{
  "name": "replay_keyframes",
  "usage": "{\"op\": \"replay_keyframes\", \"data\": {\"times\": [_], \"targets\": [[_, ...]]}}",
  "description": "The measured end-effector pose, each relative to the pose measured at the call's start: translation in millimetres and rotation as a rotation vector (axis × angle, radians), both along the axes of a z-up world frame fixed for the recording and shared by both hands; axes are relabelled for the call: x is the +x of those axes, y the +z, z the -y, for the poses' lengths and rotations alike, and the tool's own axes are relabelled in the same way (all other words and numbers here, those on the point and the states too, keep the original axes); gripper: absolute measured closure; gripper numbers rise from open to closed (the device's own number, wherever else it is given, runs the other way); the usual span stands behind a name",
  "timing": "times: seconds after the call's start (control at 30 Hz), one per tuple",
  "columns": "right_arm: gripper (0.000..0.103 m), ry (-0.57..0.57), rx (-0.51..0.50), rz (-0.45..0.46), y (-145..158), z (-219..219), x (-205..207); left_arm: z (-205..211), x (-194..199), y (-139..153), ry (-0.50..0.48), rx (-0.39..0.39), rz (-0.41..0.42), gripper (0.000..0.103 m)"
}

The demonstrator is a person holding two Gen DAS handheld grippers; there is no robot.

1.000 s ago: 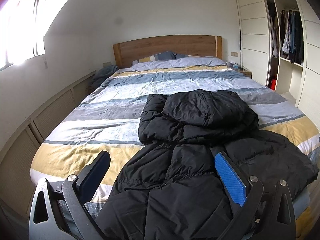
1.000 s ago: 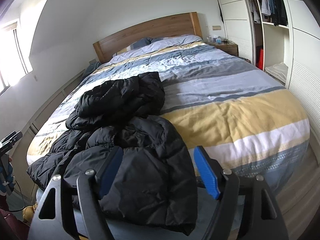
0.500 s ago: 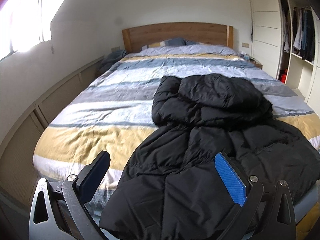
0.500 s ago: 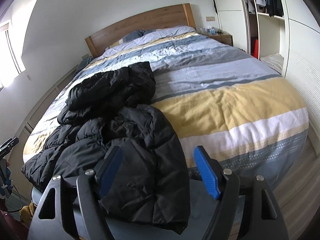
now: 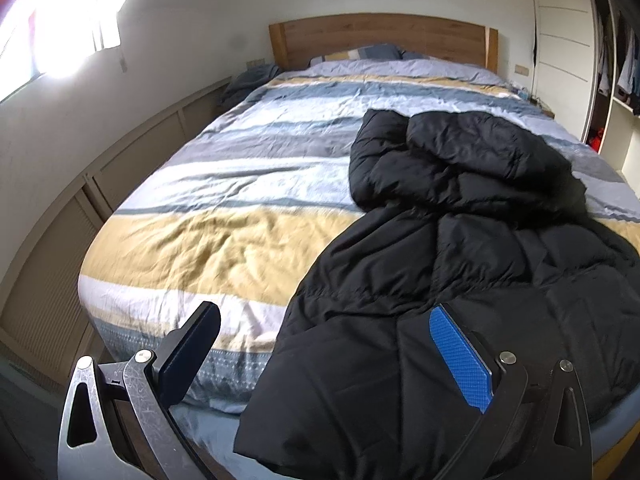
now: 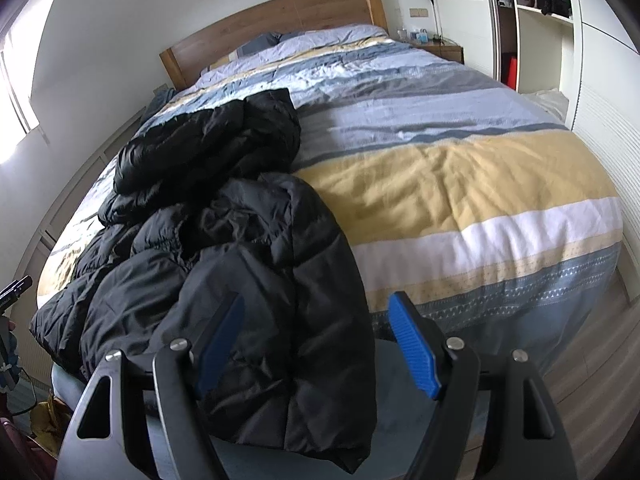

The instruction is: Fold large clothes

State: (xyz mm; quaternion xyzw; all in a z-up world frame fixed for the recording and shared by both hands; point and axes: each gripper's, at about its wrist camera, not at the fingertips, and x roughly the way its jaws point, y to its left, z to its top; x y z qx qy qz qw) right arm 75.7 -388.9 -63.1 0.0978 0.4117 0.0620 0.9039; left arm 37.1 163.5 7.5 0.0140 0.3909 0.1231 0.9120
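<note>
Black puffer jacket (image 5: 460,248): quilted, matte, crumpled in a heap on the foot end of the bed, its hem hanging over the mattress edge. Left gripper (image 5: 324,344): jaws spread wide, nothing pinched; the jacket's hem edge lies between them and on toward 3 o'clock, beyond the tips. Right gripper (image 6: 316,336): jaws likewise spread, empty; the jacket's near corner (image 6: 288,320) lies between them, bulk toward 10 o'clock. Pads (image 5: 460,354): blue, ribbed. Striped duvet (image 5: 224,208): wrinkled cotton, bands of yellow, white, grey and blue. Wooden headboard (image 5: 380,38) at 12 o'clock; open wardrobe (image 6: 532,20) at 1 o'clock.
</note>
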Motion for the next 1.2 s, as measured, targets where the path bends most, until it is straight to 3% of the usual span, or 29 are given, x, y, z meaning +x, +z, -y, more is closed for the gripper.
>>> {"op": "replay_keyframes", "data": {"times": [0.37,0.47,0.57,0.83,1.2], "targets": [[0.030,0.011,0.002,-0.072,-22.9,0.0,9.6,-21.5,1.8,-34.6,0.040,-0.036,-0.091,0.000],[0.030,0.008,0.020,-0.087,-28.3,3.7,11.0,-29.6,0.8,-45.2,0.046,-0.077,-0.113,0.000],[0.030,0.006,0.055,-0.107,-35.3,7.6,12.6,-39.0,-1.5,-56.7,0.048,-0.155,-0.128,0.000],[0.029,0.016,0.190,-0.158,-51.7,19.4,14.6,-71.6,-4.0,-96.5,0.043,-0.538,-0.164,0.001],[0.025,0.001,0.437,-0.241,-82.0,44.0,10.5,-86.8,-11.9,-122.5,-0.016,-0.864,-0.164,0.001]]}}
